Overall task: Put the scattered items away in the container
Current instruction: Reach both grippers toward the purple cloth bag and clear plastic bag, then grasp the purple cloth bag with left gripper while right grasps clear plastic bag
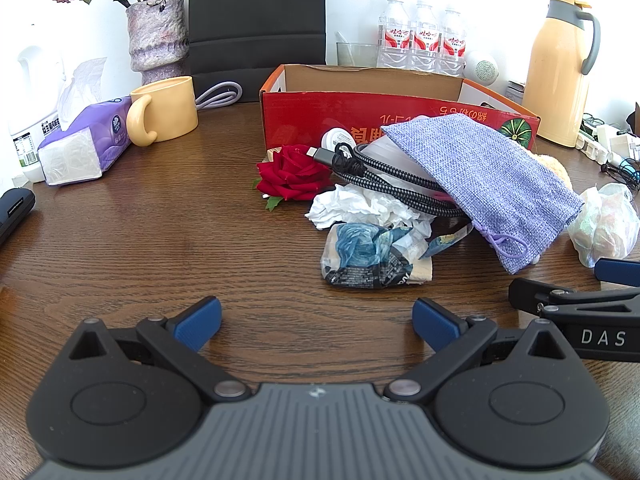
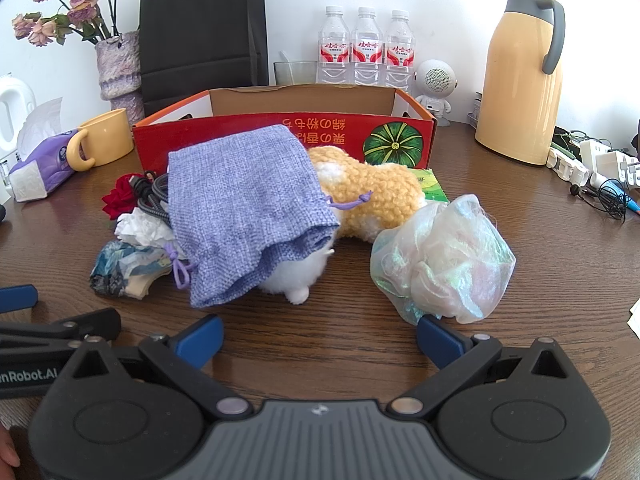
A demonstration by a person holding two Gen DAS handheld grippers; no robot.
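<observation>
A red cardboard box stands open at the back of the wooden table. In front of it lies a pile: a purple fabric pouch, a braided cable, a red rose, crumpled white tissue, a crumpled blue wrapper, a yellow and white plush toy and an iridescent mesh bag. My left gripper is open and empty, short of the wrapper. My right gripper is open and empty, short of the pouch and mesh bag.
A yellow mug, a tissue pack and a vase of dried flowers stand at the left. Water bottles, a small speaker and a yellow thermos stand at the back. Chargers and cables lie at the right.
</observation>
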